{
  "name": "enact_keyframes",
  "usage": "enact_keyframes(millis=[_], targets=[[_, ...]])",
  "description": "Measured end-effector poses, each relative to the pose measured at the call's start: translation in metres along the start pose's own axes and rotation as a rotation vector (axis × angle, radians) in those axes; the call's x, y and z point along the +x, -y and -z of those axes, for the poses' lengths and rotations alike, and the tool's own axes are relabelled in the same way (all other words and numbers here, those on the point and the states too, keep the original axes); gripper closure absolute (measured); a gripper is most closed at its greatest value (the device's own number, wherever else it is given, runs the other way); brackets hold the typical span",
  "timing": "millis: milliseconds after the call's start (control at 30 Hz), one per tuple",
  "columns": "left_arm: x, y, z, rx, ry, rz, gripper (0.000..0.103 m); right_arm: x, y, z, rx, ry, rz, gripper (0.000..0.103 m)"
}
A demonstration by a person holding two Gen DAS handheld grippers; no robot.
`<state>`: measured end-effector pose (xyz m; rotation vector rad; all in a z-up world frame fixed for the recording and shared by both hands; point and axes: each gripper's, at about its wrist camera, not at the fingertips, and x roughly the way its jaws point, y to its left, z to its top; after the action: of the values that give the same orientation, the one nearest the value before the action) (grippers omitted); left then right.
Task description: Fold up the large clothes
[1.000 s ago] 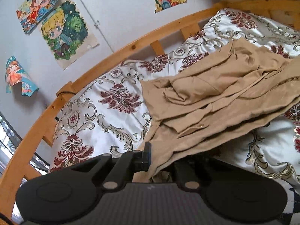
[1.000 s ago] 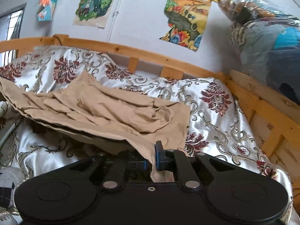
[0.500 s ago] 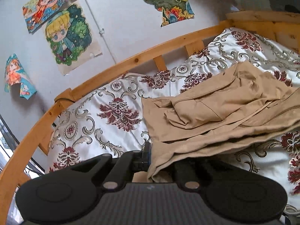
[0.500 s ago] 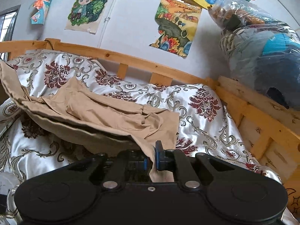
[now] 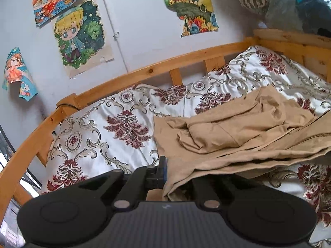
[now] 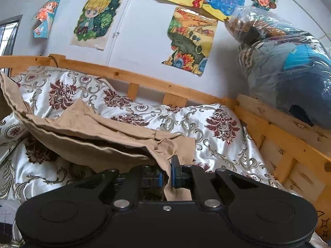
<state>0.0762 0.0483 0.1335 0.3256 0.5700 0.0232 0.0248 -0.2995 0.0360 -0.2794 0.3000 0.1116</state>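
Left gripper (image 5: 168, 171): its fingers are pinching an edge of the tan garment (image 5: 238, 132) at the lower centre of the left wrist view; only the left finger is showing, the cloth is covering the other.
Right gripper (image 6: 169, 173): its blue-padded fingers are pressing together on a fold of the same garment (image 6: 86, 142), low in the centre of the right wrist view.
Tan garment: it is lying rumpled across the patterned bedspread (image 5: 124, 128), filling the centre right of the left view and the centre left of the right view; its near edge is hanging lifted off the bed between the two grips.
Bed frame (image 6: 157, 84): the wooden rail is running behind the bedspread.
Wall: cartoon posters (image 5: 79, 35) are hanging above the rail.
Upper right of the right view: a clear plastic bag of clothes (image 6: 289, 62) is sitting on the frame's corner.
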Motion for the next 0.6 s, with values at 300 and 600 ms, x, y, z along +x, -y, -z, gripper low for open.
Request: enact_keyframes(millis=[300, 600], targets=[[-0.03, -0.003, 0.011, 0.012, 0.026, 0.052, 0.1, -0.021, 0.003, -0.005, 0.008, 0.064, 0.027, 0.097], [-0.009, -0.011, -0.001, -0.026, 0.009, 0.081, 0.1, -0.011, -0.004, -0.011, -0.02, 0.074, 0.053, 0.097]])
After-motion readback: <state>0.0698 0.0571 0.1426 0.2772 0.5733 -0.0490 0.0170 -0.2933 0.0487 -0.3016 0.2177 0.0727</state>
